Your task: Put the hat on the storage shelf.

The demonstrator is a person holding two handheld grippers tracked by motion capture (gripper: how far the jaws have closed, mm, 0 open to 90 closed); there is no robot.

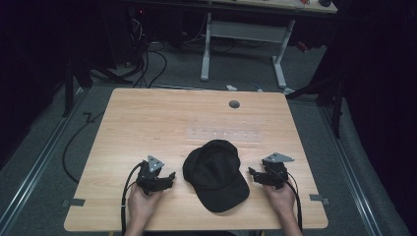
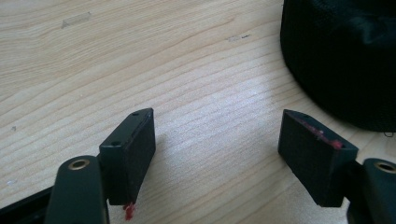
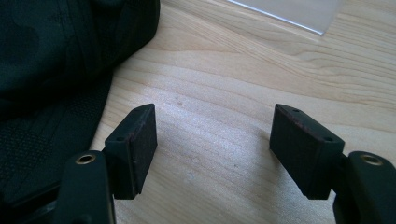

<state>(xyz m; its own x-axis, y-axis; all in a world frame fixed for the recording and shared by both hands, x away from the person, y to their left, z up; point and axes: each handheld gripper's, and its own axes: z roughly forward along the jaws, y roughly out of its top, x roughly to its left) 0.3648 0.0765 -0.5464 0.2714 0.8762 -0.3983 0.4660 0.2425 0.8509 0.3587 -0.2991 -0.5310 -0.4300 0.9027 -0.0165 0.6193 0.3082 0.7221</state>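
Note:
A black baseball cap (image 1: 216,173) lies on the wooden table (image 1: 147,123), its brim toward the near edge. My left gripper (image 1: 171,177) rests on the table just left of the cap, open and holding nothing. In the left gripper view the jaws stand wide apart over bare wood (image 2: 217,135), with the cap (image 2: 341,56) at the upper right. My right gripper (image 1: 252,173) sits just right of the cap, also open. In the right gripper view its jaws (image 3: 212,140) frame bare wood, and the cap (image 3: 56,70) lies at the left.
A clear flat plastic strip (image 1: 223,133) lies on the table behind the cap, and its corner (image 3: 299,11) appears in the right gripper view. A round cable hole (image 1: 234,104) sits near the far edge. Beyond the table stand a white desk frame (image 1: 241,44) and floor cables.

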